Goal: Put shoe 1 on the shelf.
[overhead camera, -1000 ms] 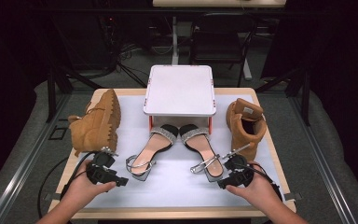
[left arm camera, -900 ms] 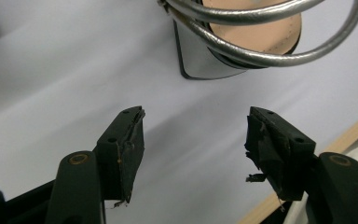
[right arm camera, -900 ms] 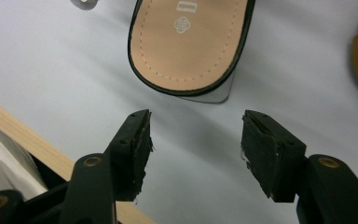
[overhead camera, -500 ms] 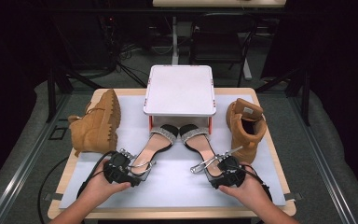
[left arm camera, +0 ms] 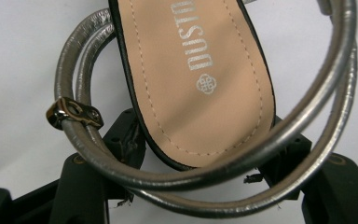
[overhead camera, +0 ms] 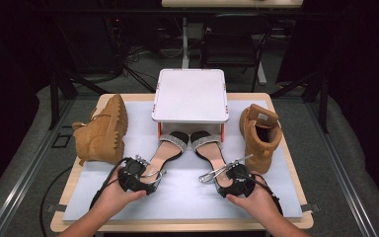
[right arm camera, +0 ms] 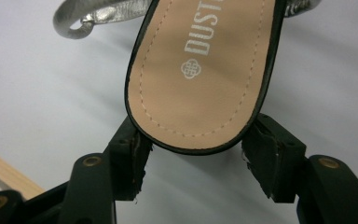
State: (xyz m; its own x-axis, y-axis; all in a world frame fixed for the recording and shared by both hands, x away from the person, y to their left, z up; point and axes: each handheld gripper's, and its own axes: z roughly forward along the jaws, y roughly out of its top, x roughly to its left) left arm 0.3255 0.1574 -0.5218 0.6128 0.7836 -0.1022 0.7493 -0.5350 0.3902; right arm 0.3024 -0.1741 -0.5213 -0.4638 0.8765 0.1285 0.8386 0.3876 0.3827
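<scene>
Both forearms come in low from the near table edge, each hand wrapped over its tool and aimed forward at a sandal heel. The left gripper (overhead camera: 145, 174) has its jaws spread either side of the heel end of the left sandal (overhead camera: 163, 153), pads close beside the black sole rim; whether they press it cannot be told. The silver ankle strap (left arm camera: 242, 158) loops across just above the jaws, its buckle (left arm camera: 73, 112) toward the left jaw. The right gripper (overhead camera: 227, 178) likewise stands open, with the heel end of the right sandal (overhead camera: 212, 153) between its pads and a small gap showing on each side. Silver lettering on both insoles reads "DUST…", cut off, above a knot emblem.
</scene>
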